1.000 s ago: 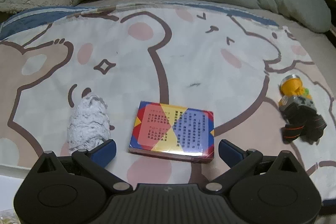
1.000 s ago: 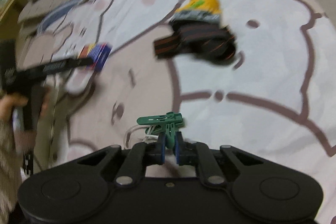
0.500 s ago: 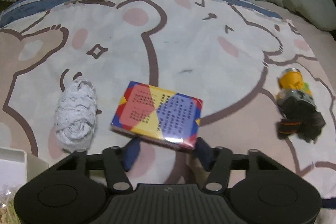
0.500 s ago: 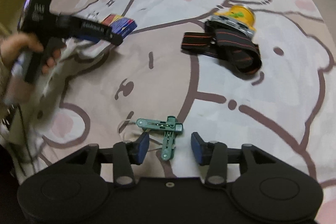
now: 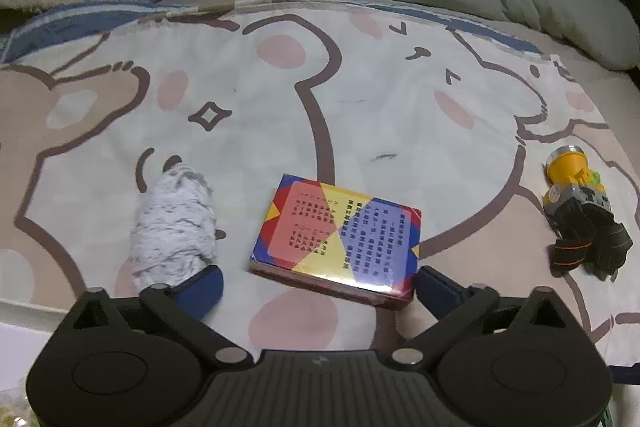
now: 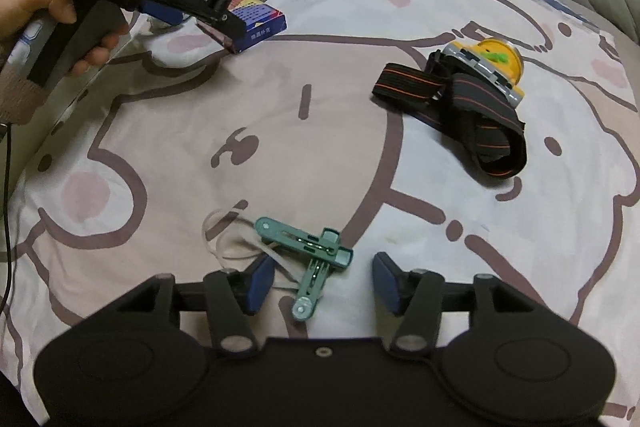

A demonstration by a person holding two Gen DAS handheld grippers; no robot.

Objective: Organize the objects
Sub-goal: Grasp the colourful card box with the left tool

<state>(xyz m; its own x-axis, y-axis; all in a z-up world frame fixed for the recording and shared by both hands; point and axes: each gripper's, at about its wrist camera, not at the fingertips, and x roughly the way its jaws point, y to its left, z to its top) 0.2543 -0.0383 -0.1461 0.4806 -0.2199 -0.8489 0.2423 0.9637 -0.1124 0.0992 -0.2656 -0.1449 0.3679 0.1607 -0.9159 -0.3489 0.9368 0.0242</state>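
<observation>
Hand-held gripper on the left is sitting wide apart around the colourful box on the bed, likely framing it for a grasp. Right hand-held gripper is spreading wide around the green clip.

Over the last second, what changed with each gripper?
The right gripper let go of the green plastic clip, which now lies on the bear-print bedsheet between its open fingers. The left gripper briefly closed on the colourful rectangular card box, tilting it, then reopened; the box lies flat again. The fluffy grey-white roll and yellow headlamp with black strap stayed put.
</observation>
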